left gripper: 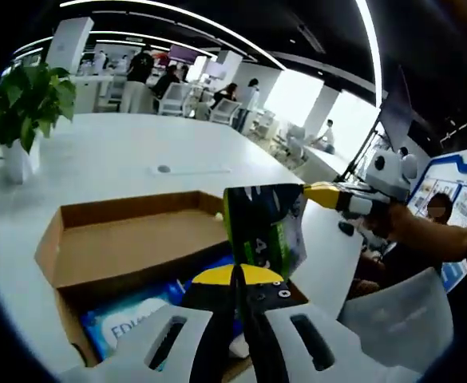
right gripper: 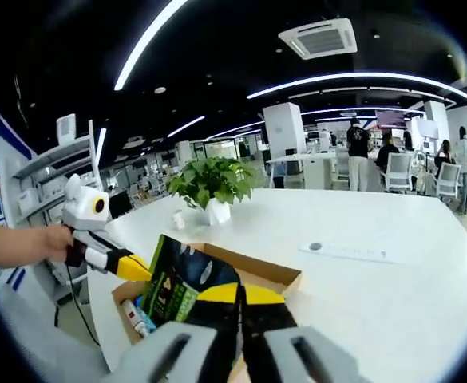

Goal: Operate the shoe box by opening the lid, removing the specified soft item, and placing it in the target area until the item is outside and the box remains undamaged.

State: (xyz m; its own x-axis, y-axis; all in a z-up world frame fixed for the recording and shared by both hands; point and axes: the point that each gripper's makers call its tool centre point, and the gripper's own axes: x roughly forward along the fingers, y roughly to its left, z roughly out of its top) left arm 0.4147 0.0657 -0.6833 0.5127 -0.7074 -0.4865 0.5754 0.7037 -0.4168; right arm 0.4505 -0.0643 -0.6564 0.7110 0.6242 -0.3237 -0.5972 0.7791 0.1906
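Observation:
A green and black soft pouch [left gripper: 265, 227] hangs above the open cardboard shoe box [left gripper: 121, 239]. My left gripper [left gripper: 238, 278] is shut on the pouch's lower edge, its yellow tips pressed together. My right gripper [left gripper: 326, 195] comes in from the right and pinches the pouch's upper corner. In the right gripper view the same pouch [right gripper: 187, 287] sits over the box [right gripper: 275, 276], with my right gripper [right gripper: 241, 295] shut on it. My left gripper [right gripper: 131, 268] meets the pouch's left edge there. A blue packet [left gripper: 129, 321] lies inside the box.
The box stands near the edge of a big white table [left gripper: 137, 152]. A potted plant [left gripper: 24, 104] [right gripper: 213, 185] is beside it, and a flat socket strip [right gripper: 351, 251] lies farther out. People sit at distant desks. A person's hand [right gripper: 25, 243] holds the left gripper.

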